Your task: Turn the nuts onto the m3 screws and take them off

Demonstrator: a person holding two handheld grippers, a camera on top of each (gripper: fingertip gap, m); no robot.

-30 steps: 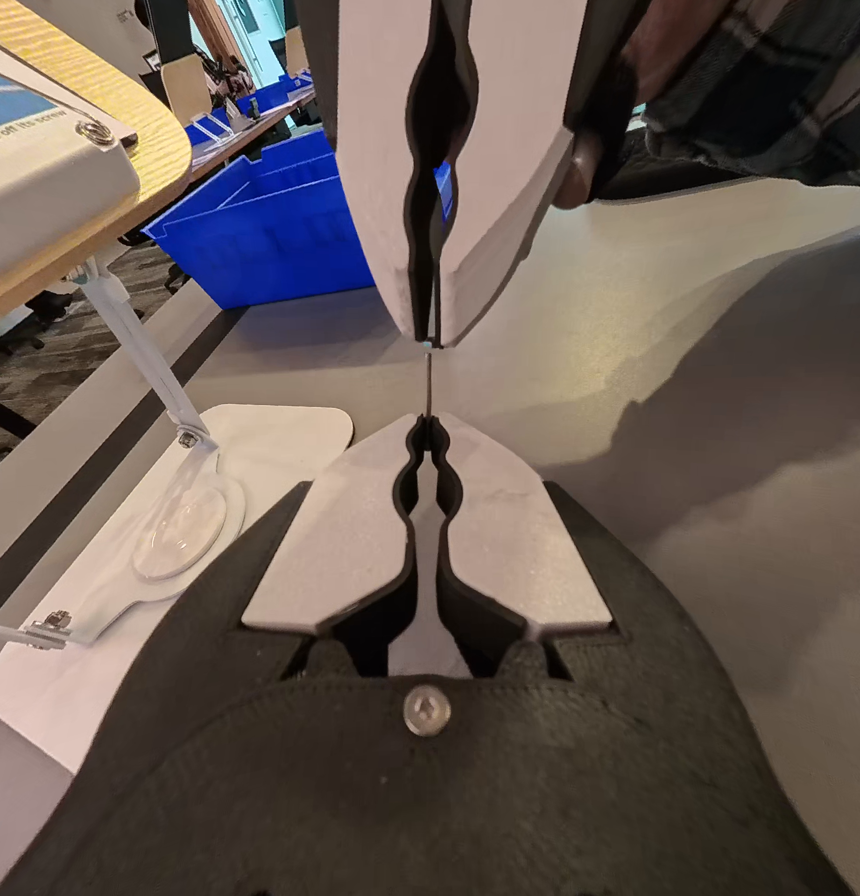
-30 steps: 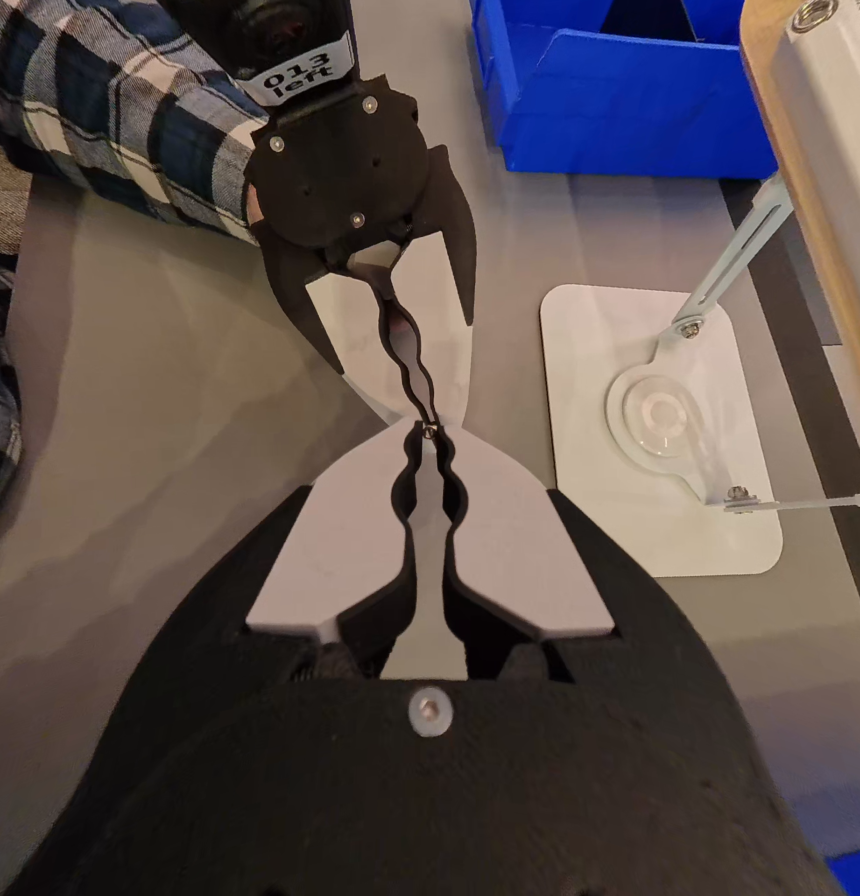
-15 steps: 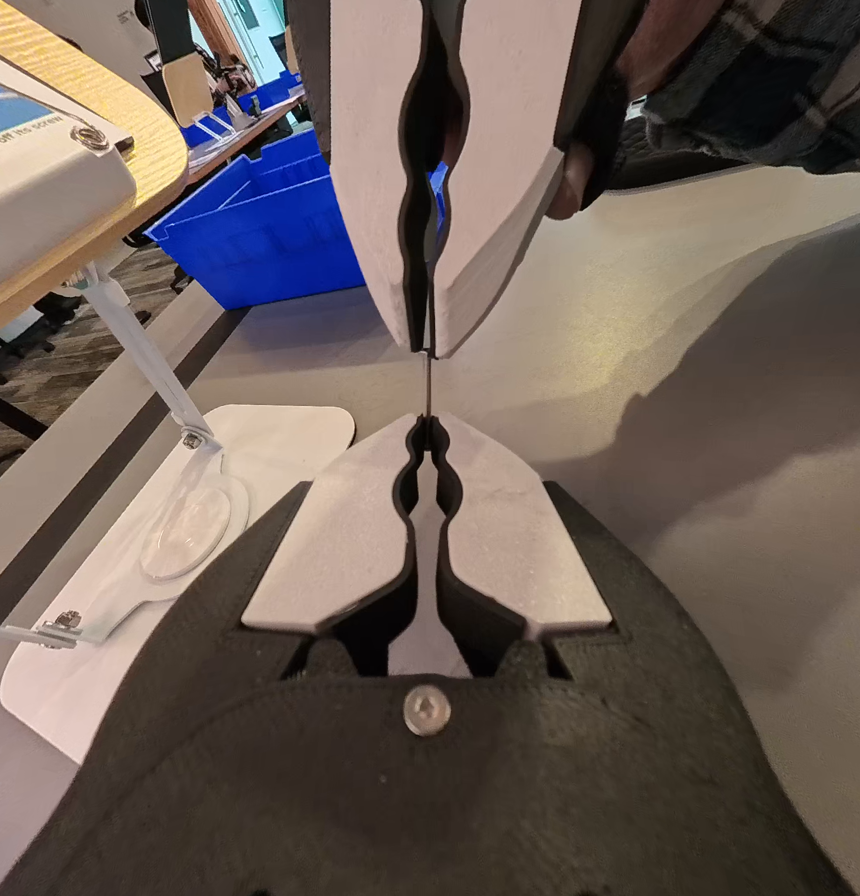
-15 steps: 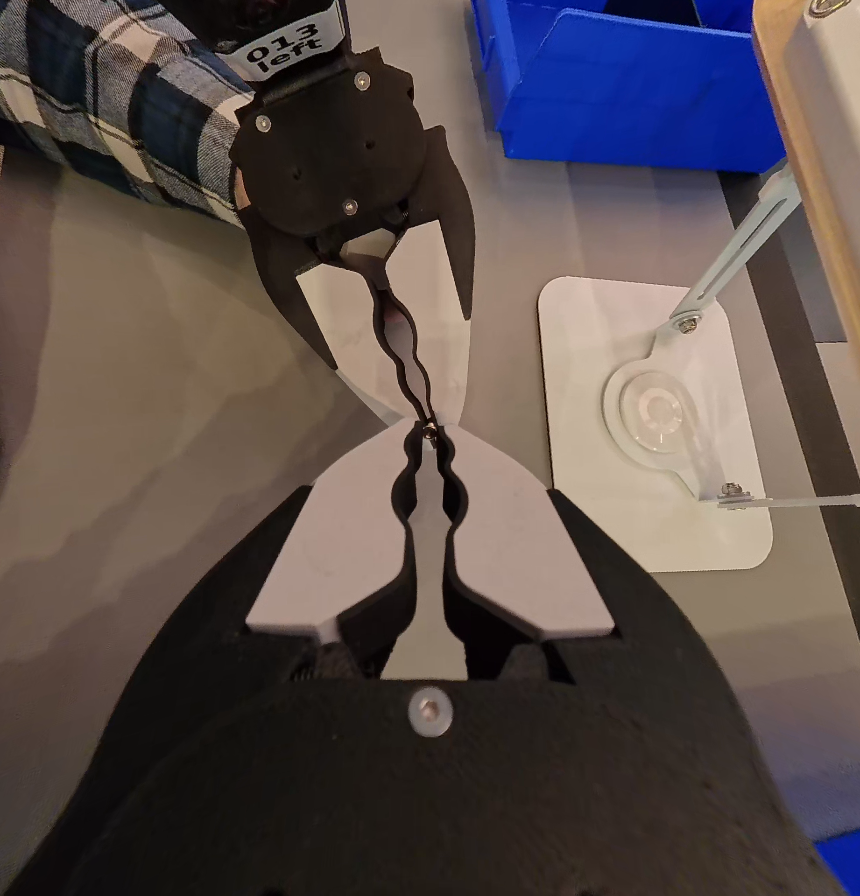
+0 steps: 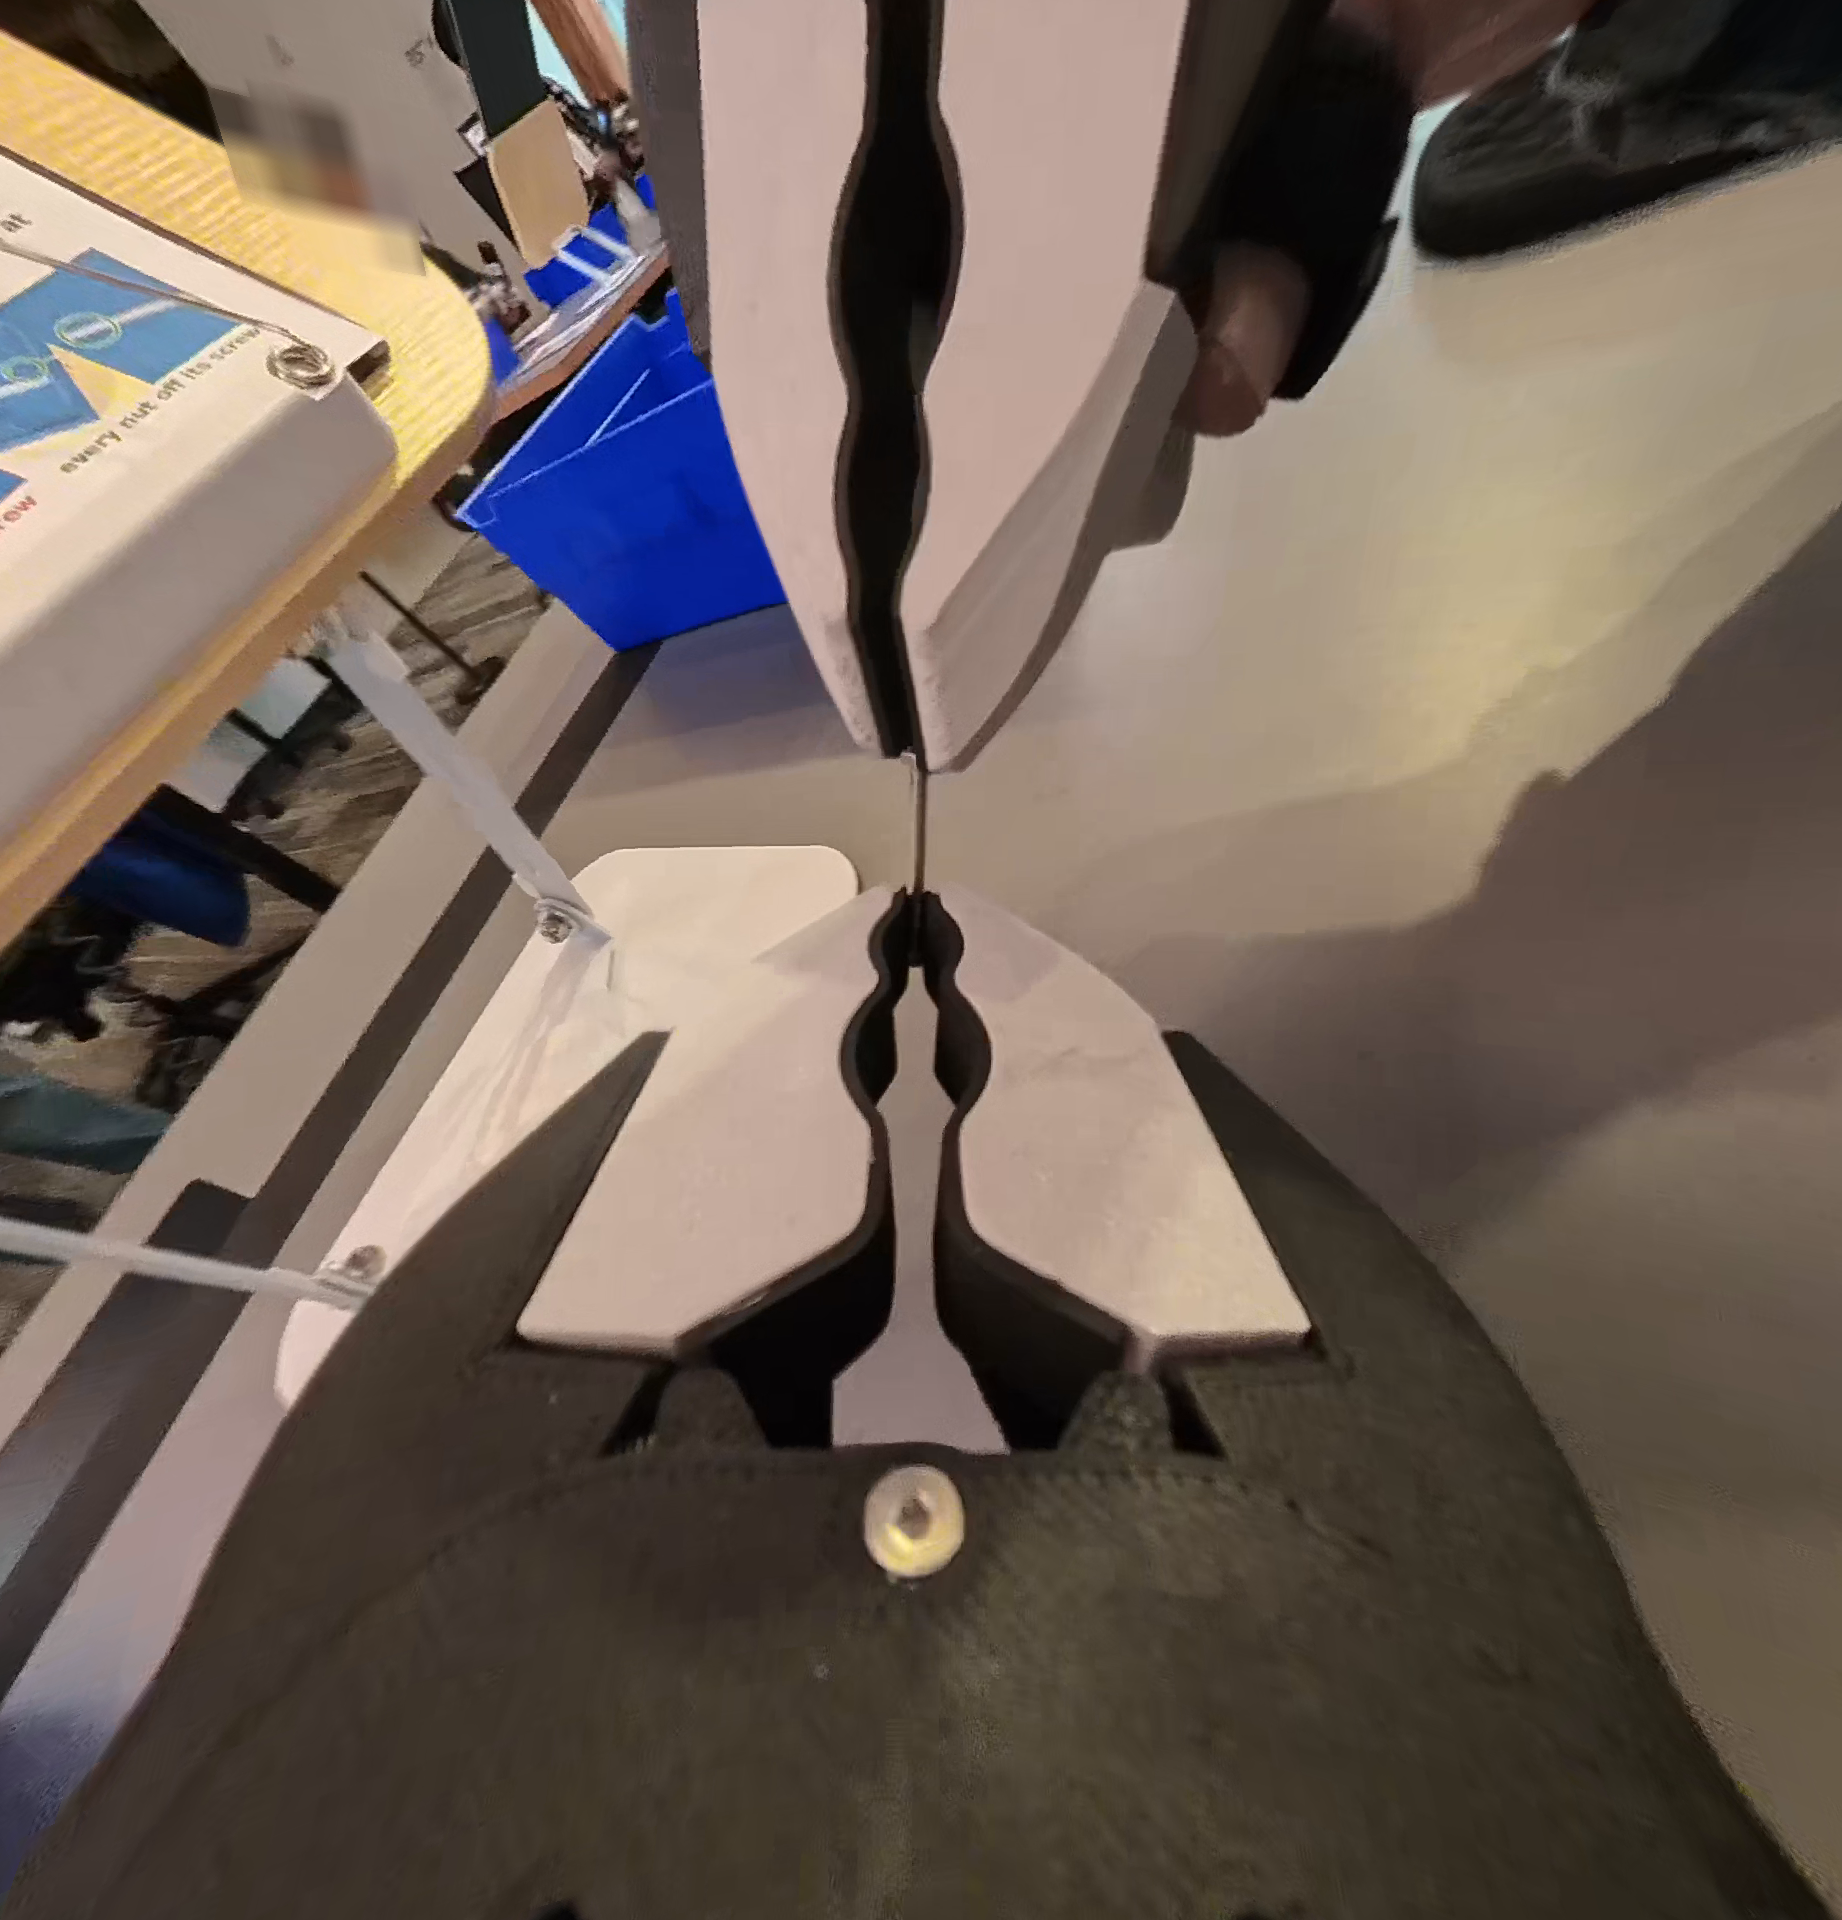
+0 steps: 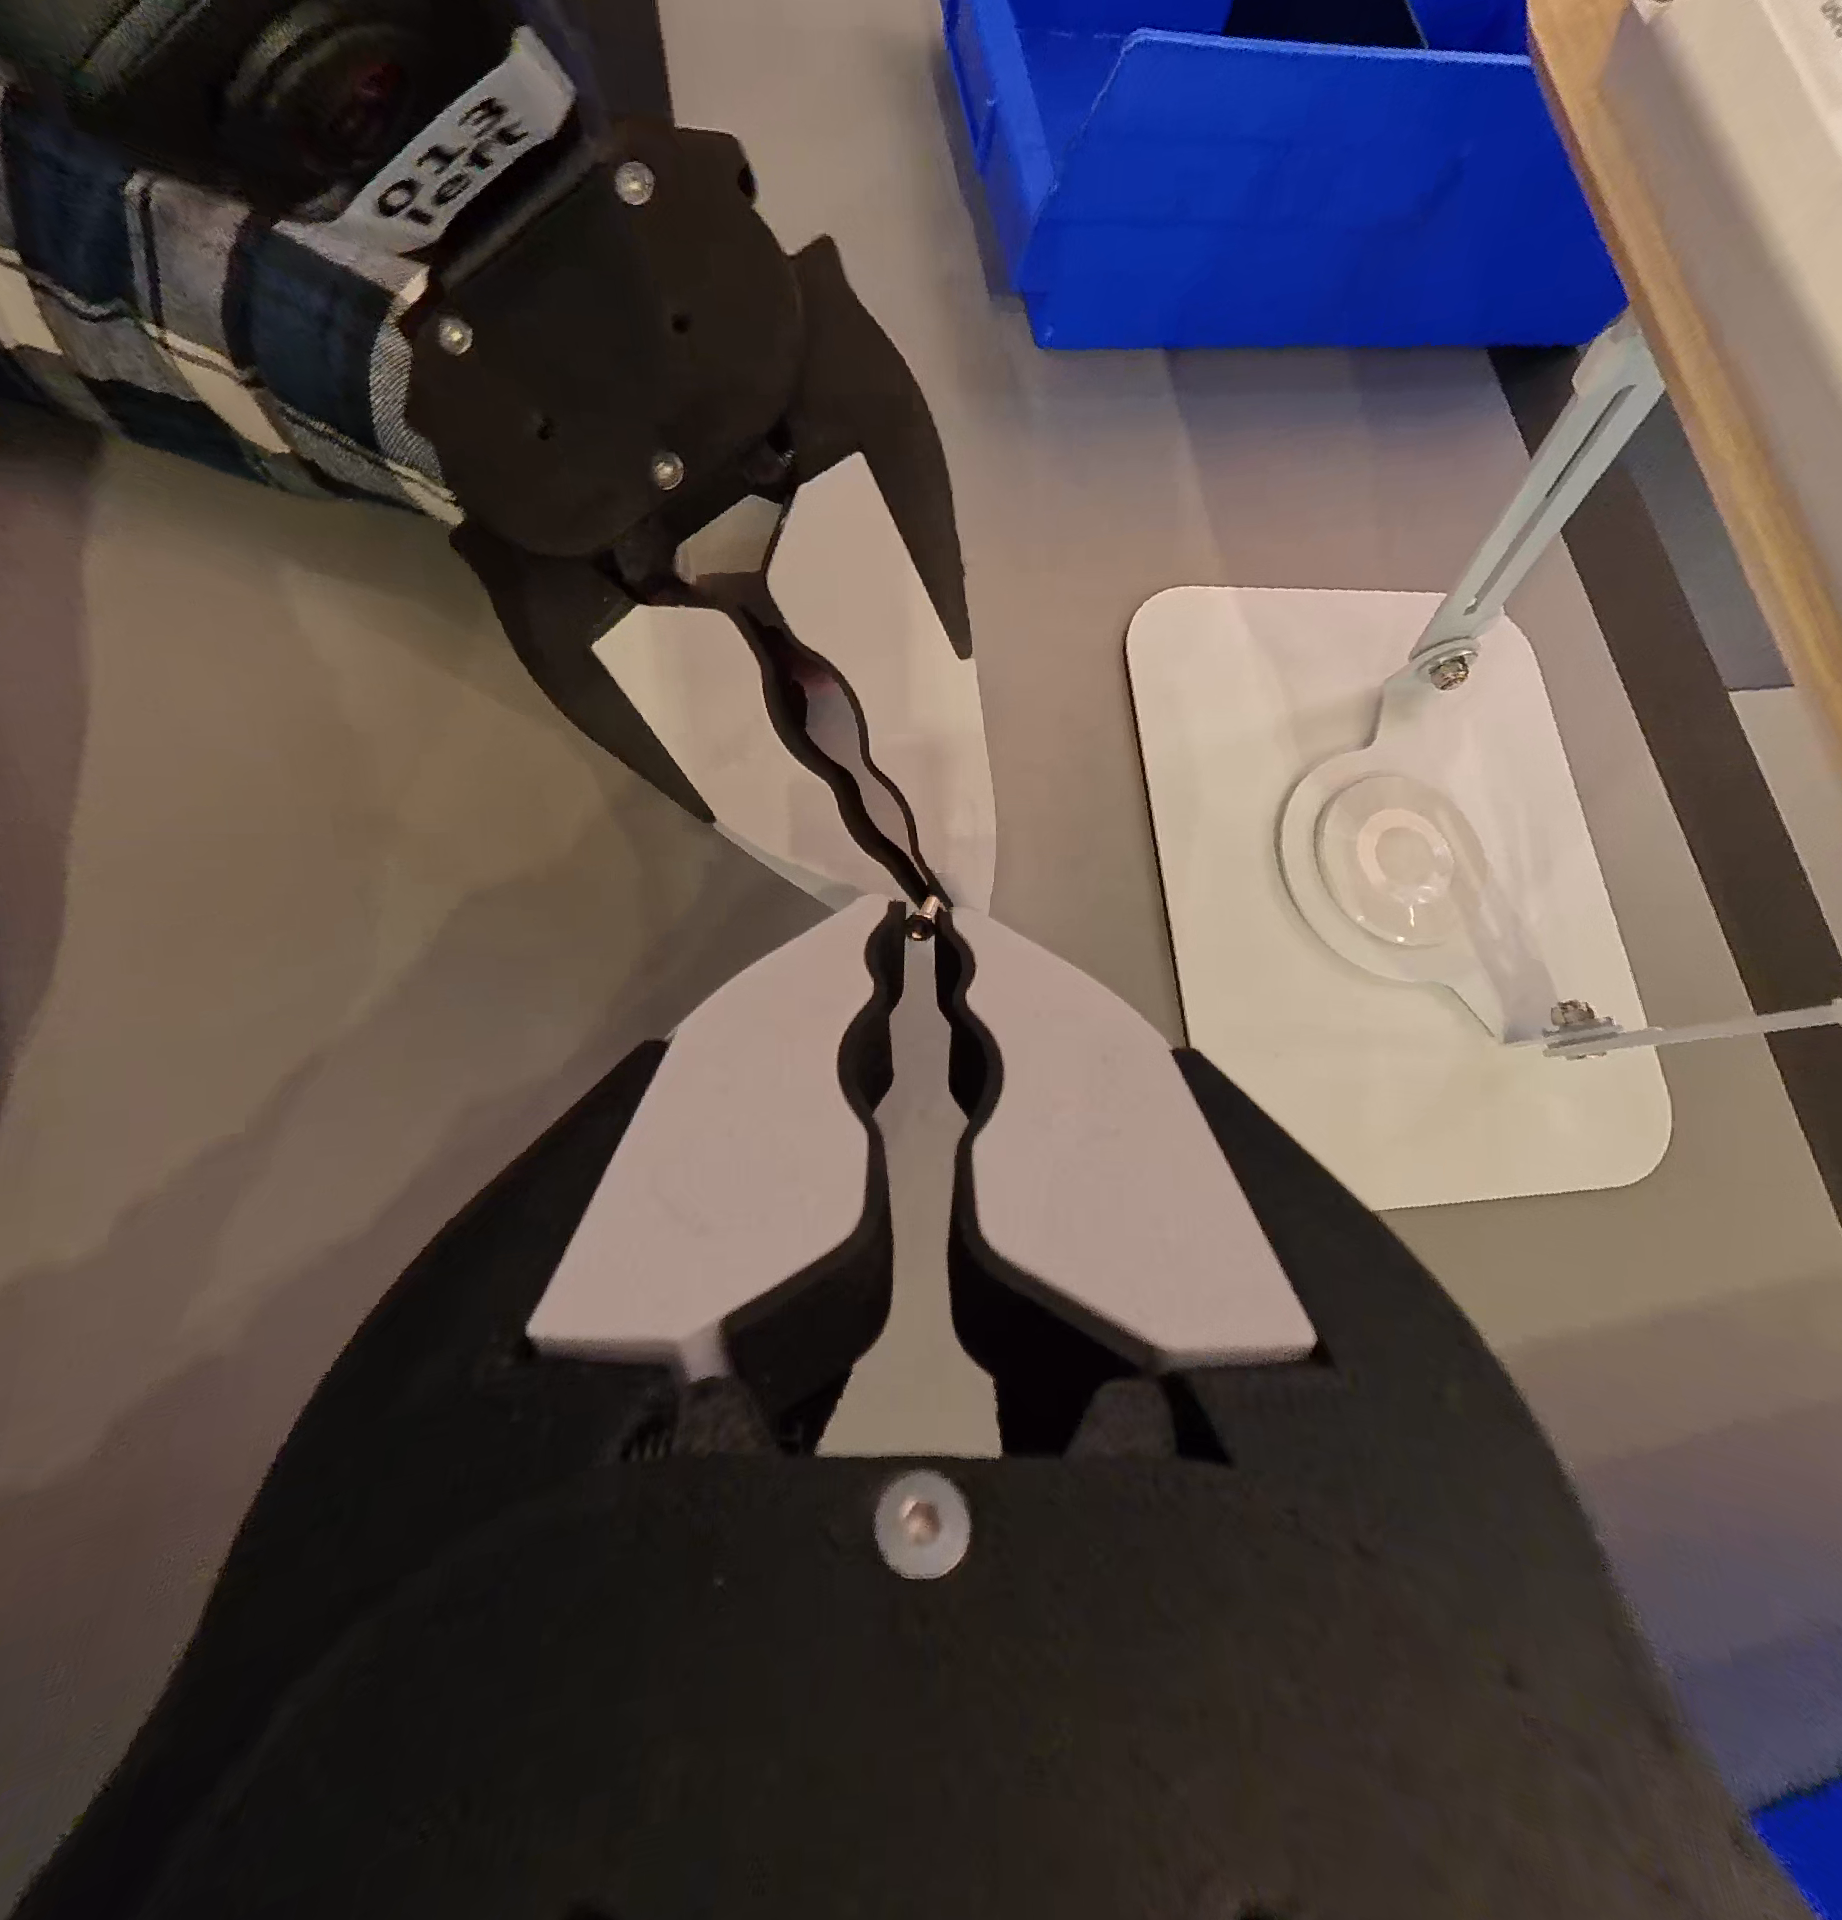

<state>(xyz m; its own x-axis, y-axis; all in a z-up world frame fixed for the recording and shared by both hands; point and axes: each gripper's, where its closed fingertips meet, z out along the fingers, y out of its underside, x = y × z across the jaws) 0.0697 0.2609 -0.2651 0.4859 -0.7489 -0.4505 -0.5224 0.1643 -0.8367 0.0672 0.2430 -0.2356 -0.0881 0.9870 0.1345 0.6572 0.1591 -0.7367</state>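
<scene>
Grey table (image 6: pixel 273 935) fills both views, and above it the left gripper (image 5: pixel 912 904) and the right gripper (image 6: pixel 922 920) meet tip to tip, both clenched on one thin metal screw (image 5: pixel 918 831), each at one end. Just beside them a white plate (image 6: pixel 1260 1039) with a clear round cup (image 6: pixel 1400 868) lies near the table's edge. Behind stands a blue bin (image 6: pixel 1260 208).

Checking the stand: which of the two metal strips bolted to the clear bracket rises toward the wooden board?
The far strip, slanting up from the bracket to the board; the near strip runs level off the right edge.
</scene>
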